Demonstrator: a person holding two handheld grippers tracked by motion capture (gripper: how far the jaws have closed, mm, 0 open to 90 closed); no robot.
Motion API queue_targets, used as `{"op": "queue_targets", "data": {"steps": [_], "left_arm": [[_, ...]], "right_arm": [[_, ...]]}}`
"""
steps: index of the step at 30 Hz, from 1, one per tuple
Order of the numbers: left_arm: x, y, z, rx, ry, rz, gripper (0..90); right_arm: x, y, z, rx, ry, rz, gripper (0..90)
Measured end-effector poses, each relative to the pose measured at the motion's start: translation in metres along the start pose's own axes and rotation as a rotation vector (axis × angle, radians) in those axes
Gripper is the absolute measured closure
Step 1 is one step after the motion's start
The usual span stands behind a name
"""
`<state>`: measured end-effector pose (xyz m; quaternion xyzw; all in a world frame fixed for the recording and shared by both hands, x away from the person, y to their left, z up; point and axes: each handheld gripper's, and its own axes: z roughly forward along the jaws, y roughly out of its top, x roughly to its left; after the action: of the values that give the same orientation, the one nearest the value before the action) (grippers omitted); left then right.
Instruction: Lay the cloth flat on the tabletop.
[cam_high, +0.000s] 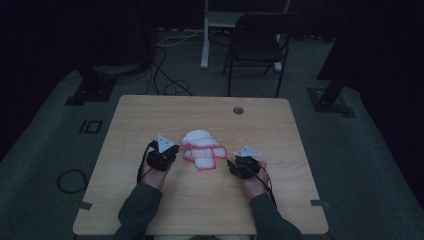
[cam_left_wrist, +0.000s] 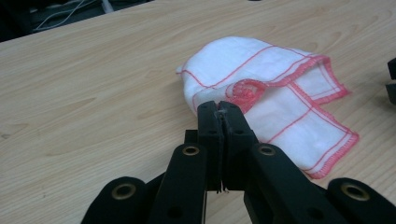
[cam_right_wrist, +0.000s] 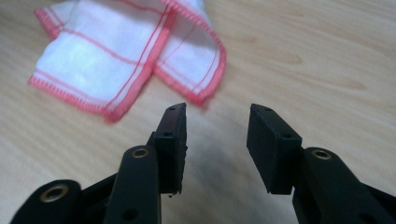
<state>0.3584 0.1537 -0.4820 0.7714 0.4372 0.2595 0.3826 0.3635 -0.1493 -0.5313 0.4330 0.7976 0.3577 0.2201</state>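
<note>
A white cloth with red stitched lines and a red hem lies crumpled and partly folded at the middle of the wooden table. My left gripper sits at the cloth's left side. In the left gripper view the cloth bunches right at the tips of my left gripper, whose jaws are shut on a rolled bit of its hem. My right gripper rests just right of the cloth. In the right gripper view my right gripper stands open, a short way from the cloth's near corner, with nothing between its jaws.
A round cable hole is set in the table's far side. Behind the table stands a dark chair, with cables on the floor. The other gripper's jaws show at the right edge of the left gripper view.
</note>
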Motion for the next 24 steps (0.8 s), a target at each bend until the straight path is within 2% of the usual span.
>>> {"op": "queue_targets", "data": {"steps": [3, 7, 13, 14, 16, 19, 22, 23, 24], "left_arm": [[0.003, 0.000, 0.001, 0.005, 0.005, -0.008, 88.8], [0.016, -0.005, 0.007, 0.026, 0.031, -0.035, 88.8], [0.028, -0.012, 0.013, 0.053, 0.053, -0.072, 87.8], [0.030, -0.014, 0.015, 0.068, 0.057, -0.083, 85.3], [0.025, -0.015, 0.014, 0.065, 0.050, -0.072, 78.0], [0.013, -0.013, 0.009, 0.049, 0.033, -0.027, 74.0], [0.001, -0.009, 0.007, 0.034, -0.003, -0.001, 73.2], [0.001, -0.009, 0.007, 0.034, -0.003, -0.001, 72.9], [-0.008, -0.007, 0.008, 0.024, -0.033, 0.014, 72.7]], "right_arm": [[-0.003, 0.006, 0.005, 0.000, 0.010, 0.022, 60.7], [-0.006, 0.015, 0.014, 0.006, 0.015, 0.031, 62.2], [-0.001, 0.021, 0.027, 0.024, 0.040, 0.007, 63.8], [0.000, 0.021, 0.029, 0.031, 0.040, 0.006, 64.9], [0.001, 0.021, 0.033, 0.047, 0.045, 0.007, 72.5], [0.001, 0.021, 0.036, 0.051, 0.049, -0.006, 87.0], [0.001, 0.022, 0.034, 0.050, 0.053, -0.013, 89.6], [0.001, 0.022, 0.034, 0.049, 0.053, -0.013, 89.7], [0.001, 0.022, 0.033, 0.050, 0.052, -0.010, 89.8]]}}
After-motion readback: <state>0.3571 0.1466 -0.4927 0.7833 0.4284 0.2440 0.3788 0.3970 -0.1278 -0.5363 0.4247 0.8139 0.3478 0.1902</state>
